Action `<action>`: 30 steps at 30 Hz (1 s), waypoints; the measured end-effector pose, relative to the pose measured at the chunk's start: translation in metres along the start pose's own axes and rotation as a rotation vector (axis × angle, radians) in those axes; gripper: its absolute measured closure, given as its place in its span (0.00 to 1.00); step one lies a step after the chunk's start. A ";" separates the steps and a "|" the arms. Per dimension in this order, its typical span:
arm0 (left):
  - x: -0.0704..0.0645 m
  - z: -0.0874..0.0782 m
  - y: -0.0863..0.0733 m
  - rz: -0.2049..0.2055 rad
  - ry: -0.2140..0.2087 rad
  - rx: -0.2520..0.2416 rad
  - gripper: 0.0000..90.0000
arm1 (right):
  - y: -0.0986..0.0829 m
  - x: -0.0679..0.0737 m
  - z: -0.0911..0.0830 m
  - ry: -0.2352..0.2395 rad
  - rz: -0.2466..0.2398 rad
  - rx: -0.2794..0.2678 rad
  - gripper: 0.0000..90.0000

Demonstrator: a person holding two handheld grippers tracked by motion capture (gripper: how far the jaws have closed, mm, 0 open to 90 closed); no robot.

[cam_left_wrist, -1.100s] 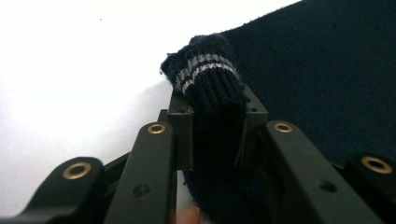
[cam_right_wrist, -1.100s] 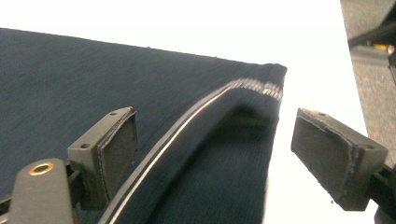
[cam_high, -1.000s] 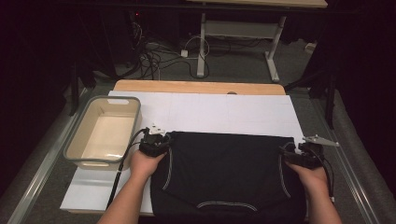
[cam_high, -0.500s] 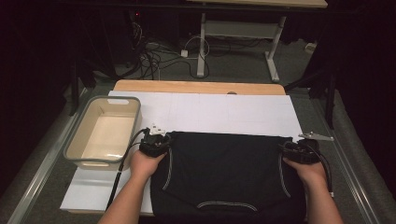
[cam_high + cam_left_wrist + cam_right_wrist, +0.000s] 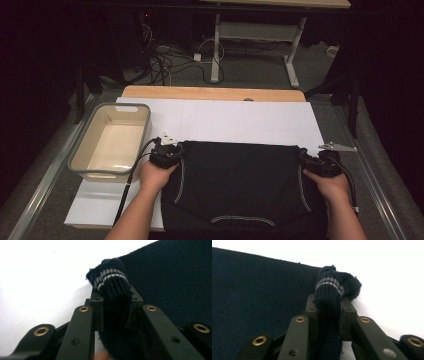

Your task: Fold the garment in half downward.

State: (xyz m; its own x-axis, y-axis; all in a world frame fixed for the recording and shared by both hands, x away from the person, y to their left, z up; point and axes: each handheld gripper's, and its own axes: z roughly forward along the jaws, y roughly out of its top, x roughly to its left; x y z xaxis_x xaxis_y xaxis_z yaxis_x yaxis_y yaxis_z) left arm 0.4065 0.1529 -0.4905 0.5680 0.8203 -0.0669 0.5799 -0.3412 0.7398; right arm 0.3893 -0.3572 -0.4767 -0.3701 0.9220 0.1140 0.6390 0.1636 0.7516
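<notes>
On the white table cover (image 5: 240, 122), a dark navy knitted garment (image 5: 240, 180) is spread flat at the near edge, right of the beige tub (image 5: 112, 142). Its far-left striped ribbed corner (image 5: 110, 280) is clamped between the closed jaws of the left gripper (image 5: 167, 150). Its far-right corner (image 5: 332, 285) is pinched likewise by the right gripper (image 5: 312, 162).

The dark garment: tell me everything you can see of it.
The dark garment is a navy knit, apparently a sleeveless top, lying flat on the white table cover with its near edge toward the person. Pale stripes trim its armholes and neckline. Its far edge runs straight across. Each far corner is a bunched, ribbed, grey-striped band, pinched by the left gripper and the right gripper.
</notes>
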 end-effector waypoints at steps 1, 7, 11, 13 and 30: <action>0.000 0.000 0.000 -0.001 -0.001 0.000 0.78 | 0.000 0.000 0.000 0.000 -0.007 -0.003 0.85; -0.003 -0.001 0.000 0.019 0.023 -0.009 0.81 | -0.001 0.004 -0.002 -0.023 -0.038 -0.023 0.87; -0.004 -0.006 0.004 -0.055 0.026 -0.060 0.82 | -0.002 0.009 -0.007 -0.052 -0.067 -0.073 0.88; -0.007 -0.011 0.011 -0.053 0.045 -0.088 0.82 | 0.000 0.010 -0.014 -0.062 -0.069 -0.120 0.88; 0.018 -0.017 0.099 -0.042 0.196 -0.167 0.82 | 0.091 0.008 -0.037 -0.108 -0.093 -0.314 0.88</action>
State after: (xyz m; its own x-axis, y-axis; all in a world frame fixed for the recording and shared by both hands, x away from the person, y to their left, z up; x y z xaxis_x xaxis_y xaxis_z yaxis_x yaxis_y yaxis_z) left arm 0.4644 0.1410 -0.4071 0.4117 0.9111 0.0191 0.4873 -0.2378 0.8402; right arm 0.4201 -0.3476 -0.3833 -0.3331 0.9426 -0.0215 0.3605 0.1484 0.9209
